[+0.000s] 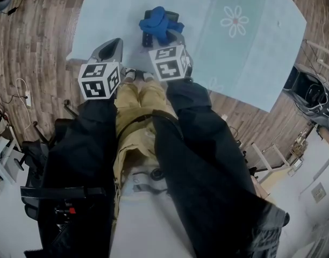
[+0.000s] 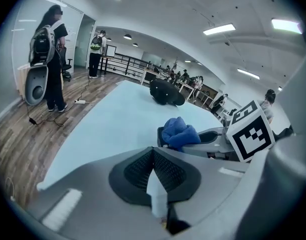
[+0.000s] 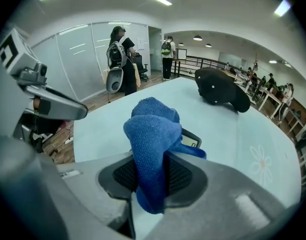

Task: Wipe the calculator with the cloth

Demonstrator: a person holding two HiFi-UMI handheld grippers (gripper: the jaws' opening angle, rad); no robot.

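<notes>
Right tongs [image 3: 152, 176] are pinching the blue cloth [image 3: 153, 129], with the jaws closed down hard on the fabric and the bunched-up end bulging out past the tips. That cloth is sitting over the calculator [image 3: 192, 141], which is lying on the pale blue worktop [image 3: 233, 134] straight ahead of those tongs. I'm only catching a corner of its display poking out from under the fabric.

Left tongs [image 2: 154, 171] are hanging just beside the right ones, with the jaws pressed together and nothing between them, clear of the calculator.

Farther out beyond both tongs, a black object [image 3: 220, 91] is resting on the worktop. A white flower print [image 1: 234, 20] is showing on the worktop off to the right tongs' outer side.
</notes>
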